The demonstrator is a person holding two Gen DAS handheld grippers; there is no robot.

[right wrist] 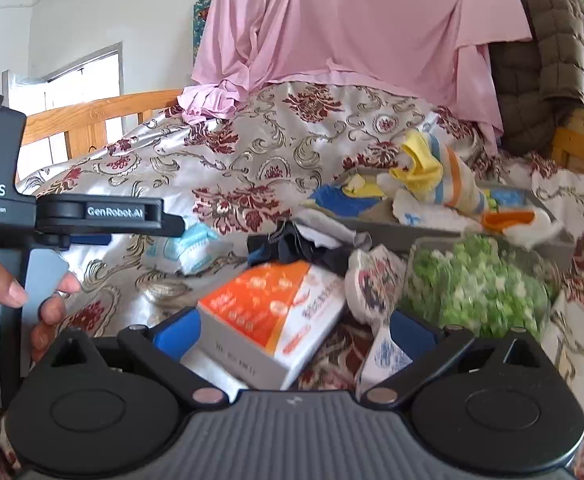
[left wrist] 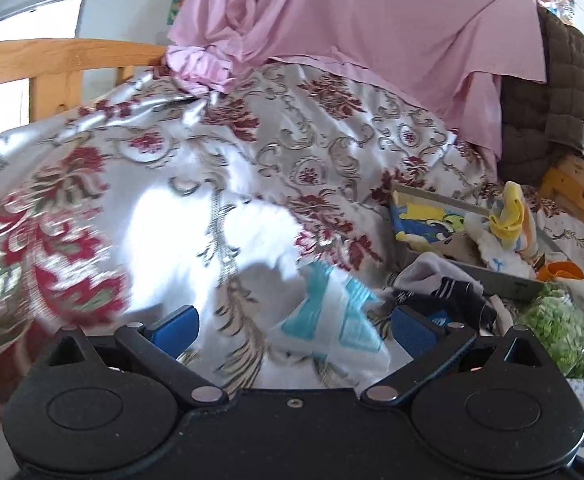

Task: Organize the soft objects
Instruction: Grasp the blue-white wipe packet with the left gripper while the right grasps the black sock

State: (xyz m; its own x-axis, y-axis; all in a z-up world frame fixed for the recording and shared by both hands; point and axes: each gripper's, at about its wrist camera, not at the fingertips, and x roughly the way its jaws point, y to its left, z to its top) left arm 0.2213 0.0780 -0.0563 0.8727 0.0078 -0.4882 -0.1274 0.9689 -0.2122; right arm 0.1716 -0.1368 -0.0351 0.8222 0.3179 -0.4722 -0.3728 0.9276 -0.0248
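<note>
I am over a bed with a floral satin cover [left wrist: 252, 152]. My left gripper [left wrist: 295, 324] is open just above a white sock with teal patches [left wrist: 327, 320], which lies between its blue fingers [left wrist: 176, 324]. The same sock [right wrist: 188, 248] shows in the right wrist view, with the left gripper [right wrist: 104, 216] beside it. My right gripper [right wrist: 295, 328] is open and empty above an orange-and-white box [right wrist: 272, 312]. A grey tray [right wrist: 403, 236] holds yellow and striped socks [right wrist: 431, 176]. A dark sock with a grey one [right wrist: 292, 244] hangs over the tray's near edge.
A bag of green bits [right wrist: 475, 280] and a patterned white pouch [right wrist: 371, 284] lie at the right. A pink sheet [left wrist: 351, 20] and a brown quilted jacket [left wrist: 551, 92] hang behind. A wooden bed rail [left wrist: 52, 60] is at the left.
</note>
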